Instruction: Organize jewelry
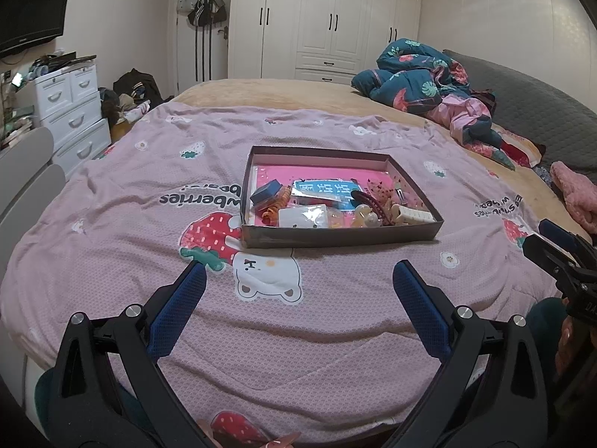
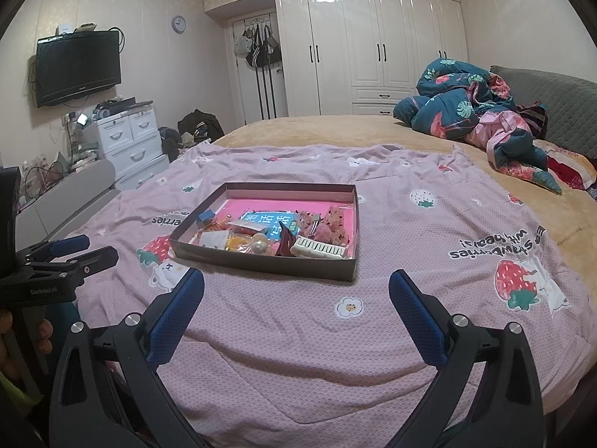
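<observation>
On the pink bedspread (image 1: pixel 335 336), bare cloth is seen between the tray (image 1: pixel 335 237) edge and both empty grippers, left (image 1: pixel 298 283) and right (image 2: pixel 296 291), jaws held wide apart.

White wardrobe (image 2: pixel 373 48) behind the bed (image 2: pixel 335 130), wall television (image 2: pixel 78 67) at left

Your left gripper (image 1: pixel 298 280) and right gripper (image 2: pixel 296 287) are level, side by side, jaws spread wide, holding nothing.

Indoor lighting is dim and warm, with soft shadows. Glare marks the wardrobe (image 2: pixel 373 48) doors. Fisheye distortion bends the edges; corners are black.
</observation>
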